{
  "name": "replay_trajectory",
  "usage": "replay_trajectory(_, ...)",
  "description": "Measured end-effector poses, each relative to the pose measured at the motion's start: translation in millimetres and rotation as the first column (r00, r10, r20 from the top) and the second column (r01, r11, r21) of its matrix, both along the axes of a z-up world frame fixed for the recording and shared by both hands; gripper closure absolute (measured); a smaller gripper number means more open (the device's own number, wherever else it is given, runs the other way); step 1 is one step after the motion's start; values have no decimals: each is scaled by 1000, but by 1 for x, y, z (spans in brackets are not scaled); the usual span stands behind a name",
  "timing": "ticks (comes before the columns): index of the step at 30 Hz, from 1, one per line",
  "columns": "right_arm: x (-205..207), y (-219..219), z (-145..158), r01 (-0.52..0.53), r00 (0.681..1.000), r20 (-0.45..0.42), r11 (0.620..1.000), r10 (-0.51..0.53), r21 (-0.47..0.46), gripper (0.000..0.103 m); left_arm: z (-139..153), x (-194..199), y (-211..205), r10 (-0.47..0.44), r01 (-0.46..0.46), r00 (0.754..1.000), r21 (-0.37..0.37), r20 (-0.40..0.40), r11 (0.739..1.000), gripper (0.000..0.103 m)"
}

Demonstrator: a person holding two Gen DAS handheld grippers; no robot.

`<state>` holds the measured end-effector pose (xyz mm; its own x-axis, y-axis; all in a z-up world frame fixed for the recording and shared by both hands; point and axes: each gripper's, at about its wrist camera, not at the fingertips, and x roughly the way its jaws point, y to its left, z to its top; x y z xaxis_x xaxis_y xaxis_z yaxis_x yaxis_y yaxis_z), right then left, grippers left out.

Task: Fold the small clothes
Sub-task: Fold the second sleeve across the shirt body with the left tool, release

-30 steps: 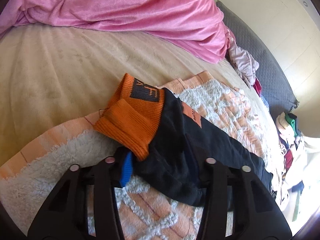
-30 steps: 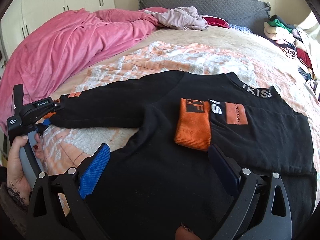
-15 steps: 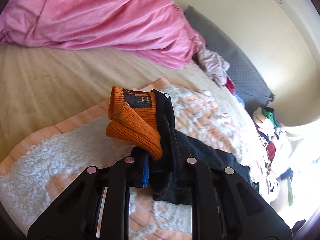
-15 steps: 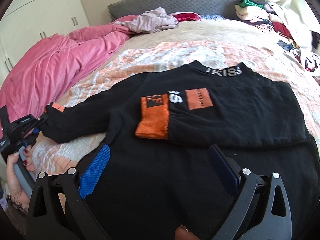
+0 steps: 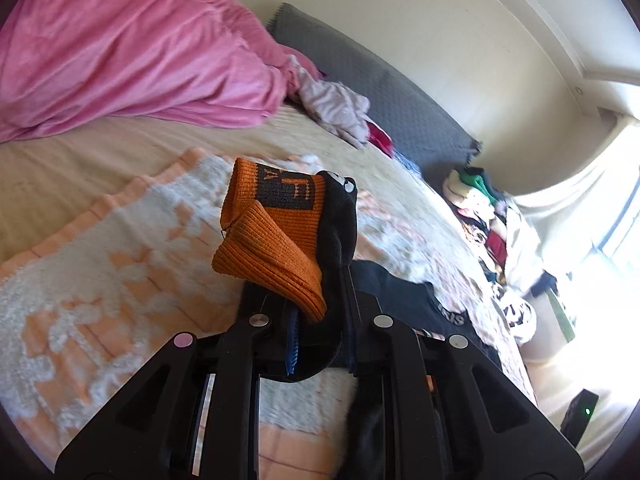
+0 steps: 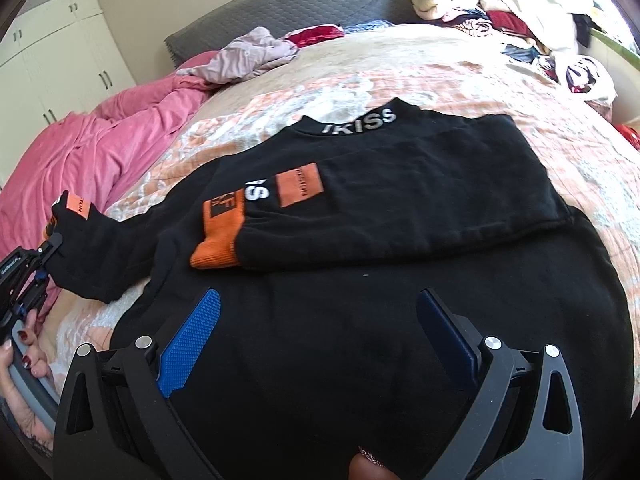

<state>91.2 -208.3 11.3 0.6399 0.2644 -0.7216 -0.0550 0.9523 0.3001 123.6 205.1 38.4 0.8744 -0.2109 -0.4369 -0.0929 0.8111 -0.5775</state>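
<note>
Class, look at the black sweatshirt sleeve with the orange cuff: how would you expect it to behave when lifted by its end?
Probably floppy: the sleeve droops around the left gripper, whose jaws pinch it, and the orange cuff folds over itself. Likely light, since one pinch carries it. It seems unlikely to slip, being thick ribbed knit.

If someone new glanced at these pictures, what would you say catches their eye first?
Probably the black sweater spread flat on the patterned blanket, one sleeve already folded across the chest with its orange cuff bright against the black. Next, the left gripper, shut on the other sleeve and holding it raised off the bed. Behind, a pink duvet is heaped.
</note>
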Motion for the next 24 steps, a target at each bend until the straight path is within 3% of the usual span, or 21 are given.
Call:
replay_trajectory(8, -8, -36, 11, 72, 997, 27, 997, -72, 13, 5, 20, 16, -50, -168, 168, 986, 34, 16, 985, 93)
replay_trajectory(20, -20, -74, 22, 153, 987, 38, 987, -155, 49, 5, 32, 45, -112, -372, 373, 928, 68, -26, 925, 93)
replay_trajectory(24, -20, -83, 25, 180, 983, 37, 982, -182, 57, 5, 28, 52, -133, -440, 442, 897, 84, -44, 893, 93)
